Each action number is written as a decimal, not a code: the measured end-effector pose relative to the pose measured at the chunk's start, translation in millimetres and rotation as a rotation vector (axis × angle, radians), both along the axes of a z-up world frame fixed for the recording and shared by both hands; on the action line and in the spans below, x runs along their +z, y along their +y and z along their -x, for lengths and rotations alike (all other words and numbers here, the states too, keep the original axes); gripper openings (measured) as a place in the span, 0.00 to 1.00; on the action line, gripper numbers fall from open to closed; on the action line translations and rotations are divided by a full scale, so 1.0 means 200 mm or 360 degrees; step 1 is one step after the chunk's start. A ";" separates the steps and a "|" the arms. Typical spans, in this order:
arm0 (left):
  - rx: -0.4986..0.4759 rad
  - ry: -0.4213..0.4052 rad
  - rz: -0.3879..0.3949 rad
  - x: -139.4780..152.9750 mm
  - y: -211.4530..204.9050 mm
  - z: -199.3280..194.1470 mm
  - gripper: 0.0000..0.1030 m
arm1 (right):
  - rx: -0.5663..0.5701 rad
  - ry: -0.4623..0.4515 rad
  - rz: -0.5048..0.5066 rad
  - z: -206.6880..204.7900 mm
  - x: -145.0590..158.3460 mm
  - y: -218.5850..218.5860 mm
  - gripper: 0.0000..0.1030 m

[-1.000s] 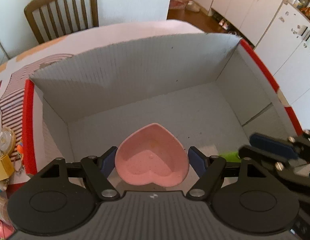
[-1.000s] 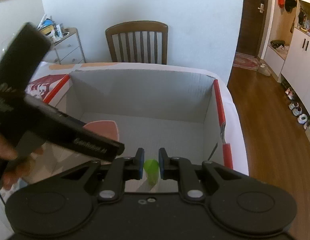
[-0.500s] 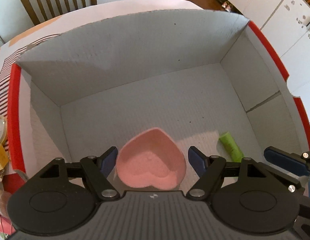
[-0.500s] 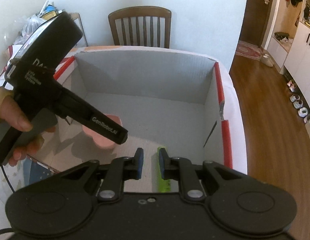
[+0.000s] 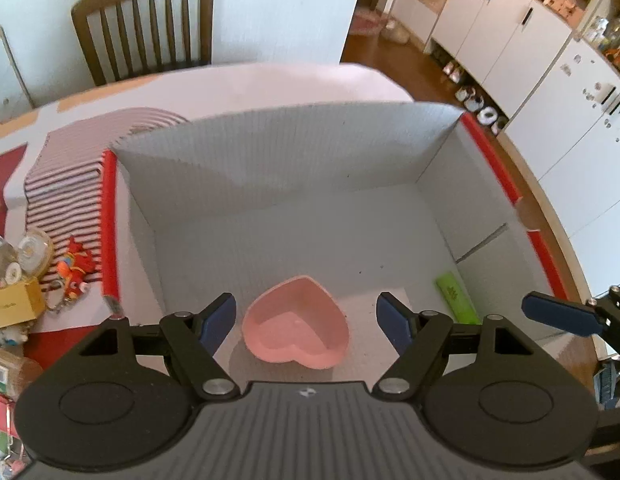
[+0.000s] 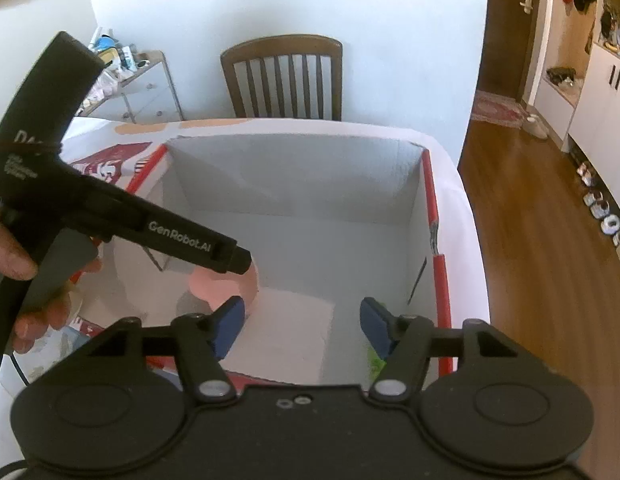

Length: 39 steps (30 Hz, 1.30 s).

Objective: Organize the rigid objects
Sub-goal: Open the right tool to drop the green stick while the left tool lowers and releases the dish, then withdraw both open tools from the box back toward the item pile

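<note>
A pink heart-shaped dish (image 5: 297,320) lies on the floor of a white cardboard box with red edges (image 5: 270,168). My left gripper (image 5: 306,320) is open above the dish and holds nothing. A green tube (image 5: 457,299) lies on the box floor by the right wall. In the right wrist view my right gripper (image 6: 302,326) is open and empty above the box's (image 6: 294,184) near edge. The dish (image 6: 226,284) is partly hidden behind the left gripper's body, and only a sliver of the green tube (image 6: 374,360) shows beside the right finger.
Small clutter lies on the table left of the box: a red toy keychain (image 5: 72,270), a yellow carton (image 5: 14,304) and tape rolls (image 5: 30,248). A wooden chair (image 5: 146,24) stands behind the table. White cabinets (image 5: 529,40) stand at the right.
Both grippers have risen and pulled back from the box. The right gripper's jaws have opened wide and it has left the green tube lying on the box floor.
</note>
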State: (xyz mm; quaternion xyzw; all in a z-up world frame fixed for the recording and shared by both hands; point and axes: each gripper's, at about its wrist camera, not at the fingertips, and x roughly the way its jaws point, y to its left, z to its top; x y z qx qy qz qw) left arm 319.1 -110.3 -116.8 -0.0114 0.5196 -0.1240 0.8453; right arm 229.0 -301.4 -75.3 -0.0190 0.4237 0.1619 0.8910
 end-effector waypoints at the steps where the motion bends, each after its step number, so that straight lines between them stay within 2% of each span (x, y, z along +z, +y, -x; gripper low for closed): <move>1: 0.0005 -0.0019 0.0000 0.02 0.01 0.02 0.75 | 0.0005 -0.0005 -0.0004 0.01 0.01 0.00 0.64; 11: 0.0058 -0.0230 0.0047 0.29 0.12 0.28 0.75 | 0.0042 -0.0067 -0.0071 0.08 0.11 0.00 0.74; 20: 0.0069 -0.0407 0.0051 0.42 0.14 0.47 0.75 | 0.0080 -0.0126 -0.0146 0.18 0.18 0.03 0.82; 25: 0.0076 -0.0472 0.0076 0.48 0.21 0.60 0.75 | 0.0099 -0.0149 -0.0169 0.24 0.22 0.06 0.84; 29: 0.0083 -0.0521 0.0101 0.50 0.28 0.70 0.75 | 0.0121 -0.0176 -0.0183 0.31 0.26 0.11 0.91; 31: 0.0089 -0.0537 0.0123 0.51 0.32 0.75 0.81 | 0.0125 -0.0192 -0.0185 0.34 0.28 0.14 0.94; 39: 0.0142 -0.0606 0.0163 0.53 0.56 0.93 0.82 | 0.0156 -0.0236 -0.0228 0.45 0.33 0.29 0.99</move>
